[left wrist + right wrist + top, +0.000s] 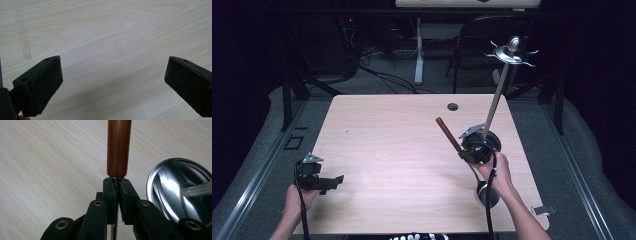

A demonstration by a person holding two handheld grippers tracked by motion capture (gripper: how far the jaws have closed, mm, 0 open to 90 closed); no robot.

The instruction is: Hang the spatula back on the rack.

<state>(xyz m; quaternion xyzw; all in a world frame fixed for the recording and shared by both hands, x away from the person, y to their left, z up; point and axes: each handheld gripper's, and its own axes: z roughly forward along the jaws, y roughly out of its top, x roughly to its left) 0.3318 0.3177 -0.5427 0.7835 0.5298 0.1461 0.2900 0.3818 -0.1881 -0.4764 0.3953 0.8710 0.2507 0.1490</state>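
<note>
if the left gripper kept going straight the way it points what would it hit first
Probably just the bare table: the left gripper has its jaws wide open with wood ahead, though how steeply it tilts down is unclear.

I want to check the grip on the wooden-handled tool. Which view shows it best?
The right gripper view: the right gripper is shut on the thin metal shank just below the wooden handle. The high view shows the handle small, slanting up-left from that gripper.

Pale woodgrain table (402,150), reddish-brown wooden handle (119,145), shiny silver stand base (175,187), black claw (117,192)
</note>
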